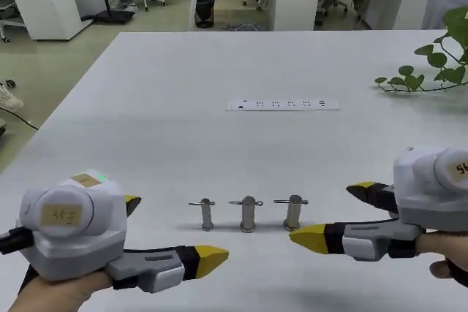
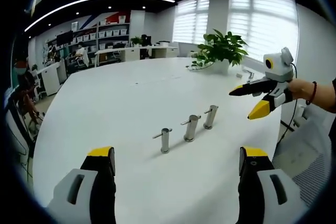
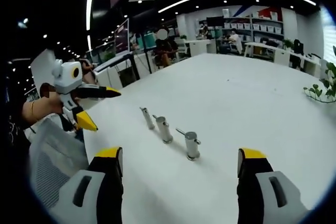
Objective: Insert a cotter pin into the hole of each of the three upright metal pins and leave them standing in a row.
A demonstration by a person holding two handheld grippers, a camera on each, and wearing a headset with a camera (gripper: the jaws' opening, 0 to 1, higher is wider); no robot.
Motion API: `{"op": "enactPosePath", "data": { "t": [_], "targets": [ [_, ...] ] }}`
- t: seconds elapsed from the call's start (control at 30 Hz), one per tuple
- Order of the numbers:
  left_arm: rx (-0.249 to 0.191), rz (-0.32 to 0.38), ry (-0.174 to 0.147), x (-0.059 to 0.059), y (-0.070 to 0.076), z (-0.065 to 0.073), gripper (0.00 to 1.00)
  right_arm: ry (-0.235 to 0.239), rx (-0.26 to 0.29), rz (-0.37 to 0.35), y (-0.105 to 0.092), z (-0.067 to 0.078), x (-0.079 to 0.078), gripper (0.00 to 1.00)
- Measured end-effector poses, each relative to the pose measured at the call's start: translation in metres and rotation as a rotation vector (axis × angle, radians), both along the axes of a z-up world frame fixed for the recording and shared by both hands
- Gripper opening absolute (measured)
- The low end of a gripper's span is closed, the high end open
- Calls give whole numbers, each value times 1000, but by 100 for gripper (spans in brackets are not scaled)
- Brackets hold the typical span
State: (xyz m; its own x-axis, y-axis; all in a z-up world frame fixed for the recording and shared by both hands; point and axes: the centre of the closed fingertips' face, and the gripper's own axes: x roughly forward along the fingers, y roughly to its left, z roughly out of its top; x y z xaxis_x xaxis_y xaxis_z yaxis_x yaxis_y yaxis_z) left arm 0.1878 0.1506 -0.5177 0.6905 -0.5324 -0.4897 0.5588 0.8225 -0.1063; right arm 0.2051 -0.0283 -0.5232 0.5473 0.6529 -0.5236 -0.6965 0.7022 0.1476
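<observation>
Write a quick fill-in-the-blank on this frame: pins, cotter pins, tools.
1. ___ metal pins stand upright in a row on the table.
2. Number of cotter pins fitted through their tops: ___.
3. The left tool and the right tool both have their jaws ___, holding nothing.
4. In the head view, the plant sits on the table's ___ side.

Missing words: three; three; open; right.
</observation>
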Motion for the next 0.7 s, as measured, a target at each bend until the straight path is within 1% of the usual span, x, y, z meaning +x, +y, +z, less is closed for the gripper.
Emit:
{"op": "enactPosePath", "data": {
  "t": [0.1, 0.3, 0.33, 0.4, 0.5, 0.57, 0.7],
  "targets": [
    [7, 2, -13, -1, 1, 2, 98, -1, -4, -27, -2, -3, -4, 94],
    [21, 6, -24, -4, 2, 2, 98, -6, 0, -73, -5, -7, -9, 95],
    [21, 8, -25, -4, 2, 2, 98, -12, -6, -78, -5, -7, -10, 95],
    [18, 12, -28, -6, 2, 2, 98, -42, -14, -92, -6, -5, -11, 95],
    [17, 14, -23, -8, 2, 0, 98, -52, -7, -100, -5, -3, -14, 94],
    [17, 21, -30, -9, 4, 0, 97, -64, 1, -105, -5, -1, -15, 92],
    [20, 33, -28, -9, 7, -1, 97, -79, 0, -125, -9, -2, -16, 91]
  ]
}}
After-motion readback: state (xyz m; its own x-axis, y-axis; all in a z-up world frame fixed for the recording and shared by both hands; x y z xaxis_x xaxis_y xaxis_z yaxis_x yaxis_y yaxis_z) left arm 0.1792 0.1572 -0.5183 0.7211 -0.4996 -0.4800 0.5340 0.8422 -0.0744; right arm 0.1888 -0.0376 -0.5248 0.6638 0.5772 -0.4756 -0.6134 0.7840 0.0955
